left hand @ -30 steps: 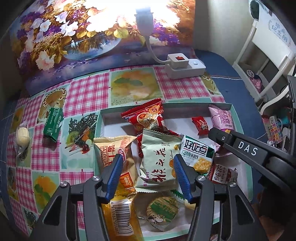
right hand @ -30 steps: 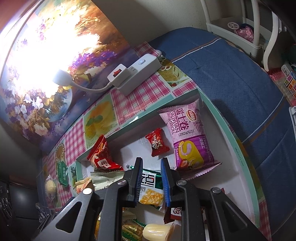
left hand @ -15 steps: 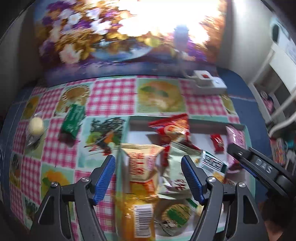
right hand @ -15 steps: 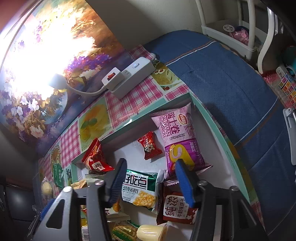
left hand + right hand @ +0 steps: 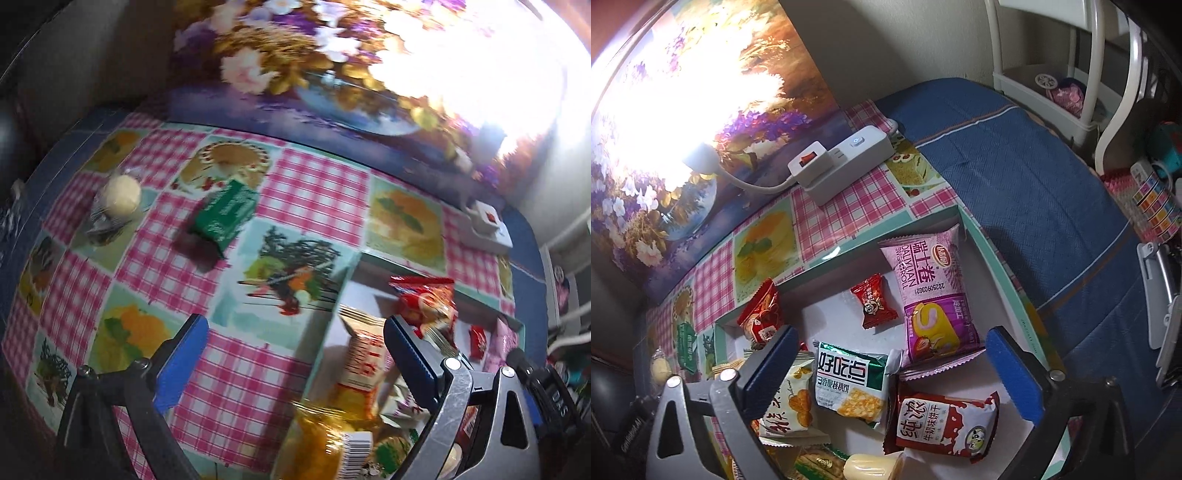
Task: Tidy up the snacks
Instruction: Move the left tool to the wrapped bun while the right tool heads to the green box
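A white box with a teal rim (image 5: 1004, 273) holds several snack packets: a pink roll packet (image 5: 932, 291), a small red candy (image 5: 873, 301), a green and white packet (image 5: 851, 384) and a red milk-snack packet (image 5: 942, 424). My right gripper (image 5: 890, 369) is open and empty above them. My left gripper (image 5: 295, 362) is open and empty over the box's left rim (image 5: 332, 325). On the checked cloth outside the box lie a green packet (image 5: 225, 216) and a round pale snack in clear wrap (image 5: 118, 197), far left of the box.
A white power strip (image 5: 838, 166) with a lit lamp stands behind the box against a flower picture (image 5: 332, 74). A blue cloth (image 5: 1034, 192) covers the table right of the box. A white rack (image 5: 1071, 74) stands at the far right.
My left gripper has swung left, from over the packets to the box's left rim, and opened wider. My right gripper has opened from nearly shut to wide and pulled back slightly.
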The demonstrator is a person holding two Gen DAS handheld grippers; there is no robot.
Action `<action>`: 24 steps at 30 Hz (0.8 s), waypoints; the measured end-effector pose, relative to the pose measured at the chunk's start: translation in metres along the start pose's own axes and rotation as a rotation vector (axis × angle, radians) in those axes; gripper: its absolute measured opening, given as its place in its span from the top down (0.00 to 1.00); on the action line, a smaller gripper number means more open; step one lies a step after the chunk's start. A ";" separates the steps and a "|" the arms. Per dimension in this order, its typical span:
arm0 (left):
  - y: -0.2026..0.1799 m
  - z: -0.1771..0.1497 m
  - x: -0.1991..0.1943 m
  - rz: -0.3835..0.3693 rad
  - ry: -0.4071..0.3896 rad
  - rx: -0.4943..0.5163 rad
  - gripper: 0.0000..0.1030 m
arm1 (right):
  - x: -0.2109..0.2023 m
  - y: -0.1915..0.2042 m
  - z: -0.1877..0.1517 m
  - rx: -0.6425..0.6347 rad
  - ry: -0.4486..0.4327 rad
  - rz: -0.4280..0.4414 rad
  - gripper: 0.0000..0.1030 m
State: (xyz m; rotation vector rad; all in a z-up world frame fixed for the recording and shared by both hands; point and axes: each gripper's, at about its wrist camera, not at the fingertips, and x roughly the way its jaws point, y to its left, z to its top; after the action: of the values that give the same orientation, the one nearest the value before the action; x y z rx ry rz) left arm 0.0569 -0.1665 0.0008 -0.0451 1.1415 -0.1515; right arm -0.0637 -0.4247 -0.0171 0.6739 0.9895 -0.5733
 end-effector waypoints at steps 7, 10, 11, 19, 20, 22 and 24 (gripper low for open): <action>0.019 0.006 0.003 0.024 -0.005 -0.063 0.07 | -0.006 0.007 -0.003 -0.016 -0.025 0.006 0.00; 0.026 0.007 0.002 0.027 -0.010 -0.088 0.07 | -0.008 0.009 -0.003 -0.022 -0.029 0.008 0.00; 0.028 0.008 0.002 0.026 -0.011 -0.094 0.07 | -0.009 0.010 -0.004 -0.024 -0.031 0.006 0.00; 0.041 0.012 -0.004 0.023 -0.021 -0.116 0.07 | -0.022 0.038 -0.009 -0.086 -0.064 0.017 0.00; 0.043 0.013 -0.006 0.024 -0.025 -0.119 0.07 | -0.022 0.042 -0.009 -0.095 -0.064 0.021 0.00; 0.047 0.015 -0.008 0.027 -0.031 -0.124 0.07 | -0.024 0.053 -0.012 -0.115 -0.063 0.036 0.00; 0.052 0.017 -0.011 0.038 -0.037 -0.125 0.07 | -0.026 0.062 -0.016 -0.132 -0.065 0.046 0.00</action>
State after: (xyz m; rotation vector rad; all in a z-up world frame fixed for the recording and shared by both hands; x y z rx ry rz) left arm 0.0727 -0.1142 0.0114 -0.1368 1.1127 -0.0450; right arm -0.0396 -0.3685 0.0151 0.5563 0.9398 -0.4825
